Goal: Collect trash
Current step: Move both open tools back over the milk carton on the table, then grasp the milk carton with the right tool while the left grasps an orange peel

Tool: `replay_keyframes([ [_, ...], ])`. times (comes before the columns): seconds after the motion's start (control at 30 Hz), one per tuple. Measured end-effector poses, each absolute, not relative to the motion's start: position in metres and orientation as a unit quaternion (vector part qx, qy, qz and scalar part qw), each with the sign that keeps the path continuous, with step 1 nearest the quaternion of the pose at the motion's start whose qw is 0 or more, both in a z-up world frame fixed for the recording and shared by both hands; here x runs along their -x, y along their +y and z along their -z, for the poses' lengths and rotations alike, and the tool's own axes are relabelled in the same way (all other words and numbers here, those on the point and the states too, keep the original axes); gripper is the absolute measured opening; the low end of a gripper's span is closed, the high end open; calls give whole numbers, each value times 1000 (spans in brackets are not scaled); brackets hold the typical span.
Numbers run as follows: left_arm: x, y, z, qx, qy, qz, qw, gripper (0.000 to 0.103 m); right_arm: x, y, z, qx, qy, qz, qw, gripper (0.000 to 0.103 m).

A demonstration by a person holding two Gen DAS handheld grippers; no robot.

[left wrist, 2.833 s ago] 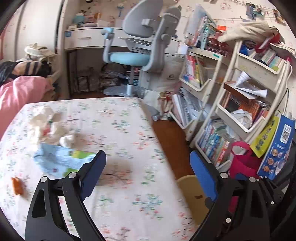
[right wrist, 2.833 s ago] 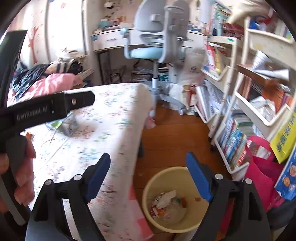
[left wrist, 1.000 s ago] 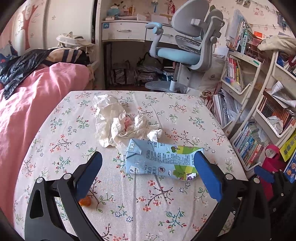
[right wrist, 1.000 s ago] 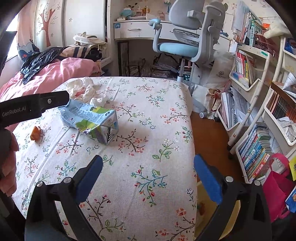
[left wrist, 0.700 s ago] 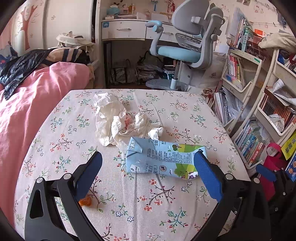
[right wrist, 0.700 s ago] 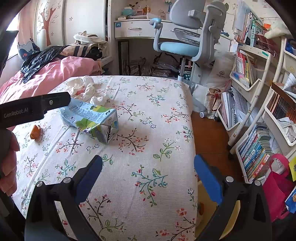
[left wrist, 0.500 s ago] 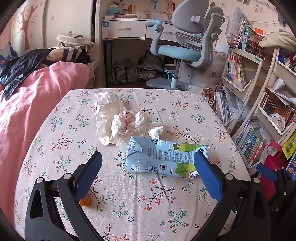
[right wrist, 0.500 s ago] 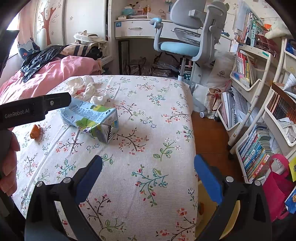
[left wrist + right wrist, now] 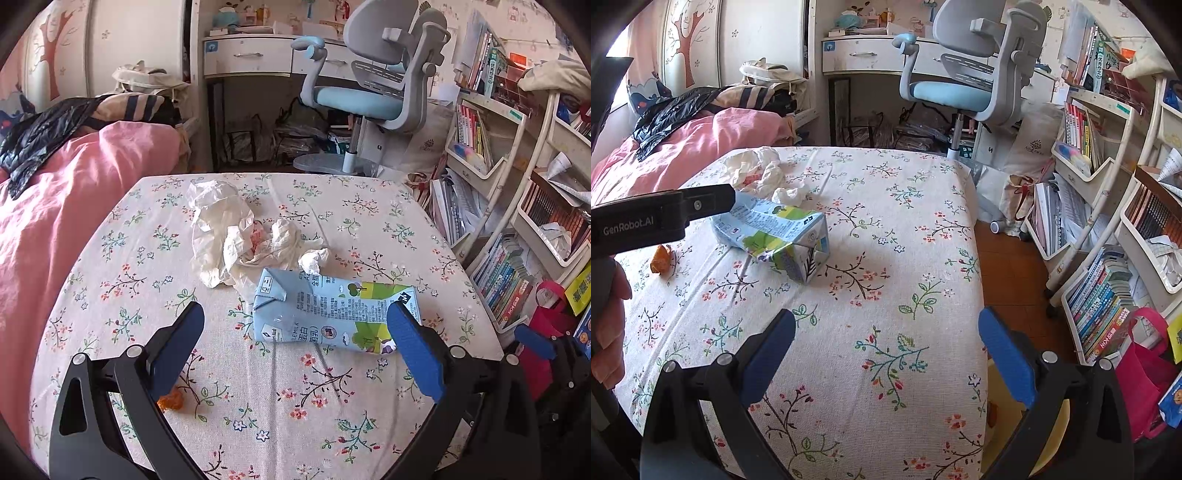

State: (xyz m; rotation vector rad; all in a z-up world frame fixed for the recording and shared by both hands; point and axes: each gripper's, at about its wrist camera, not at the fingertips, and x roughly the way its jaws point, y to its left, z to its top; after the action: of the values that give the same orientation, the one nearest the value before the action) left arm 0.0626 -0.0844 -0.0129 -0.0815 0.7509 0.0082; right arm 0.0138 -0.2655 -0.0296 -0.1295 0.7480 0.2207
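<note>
Nothing shifted vs 0.5 s ago: both grippers wide, left gripper (image 9: 295,339) over milk carton (image 9: 332,315).

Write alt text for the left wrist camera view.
An open left gripper hovers over a flattened blue milk carton on a floral tablecloth. Crumpled white tissues lie behind the carton, and an orange scrap lies near the gripper's left finger.
</note>
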Motion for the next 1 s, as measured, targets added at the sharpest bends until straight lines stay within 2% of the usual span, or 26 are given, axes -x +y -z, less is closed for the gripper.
replay_keyframes([
  [0.33,-63,-76,16,31,368,-12,929,96,-15,-262,28,77,367,-117,920,95],
  [1.0,-52,-13,20,63,381,-74,920,96,-43,-192,15,243,307,-234,890,95],
])
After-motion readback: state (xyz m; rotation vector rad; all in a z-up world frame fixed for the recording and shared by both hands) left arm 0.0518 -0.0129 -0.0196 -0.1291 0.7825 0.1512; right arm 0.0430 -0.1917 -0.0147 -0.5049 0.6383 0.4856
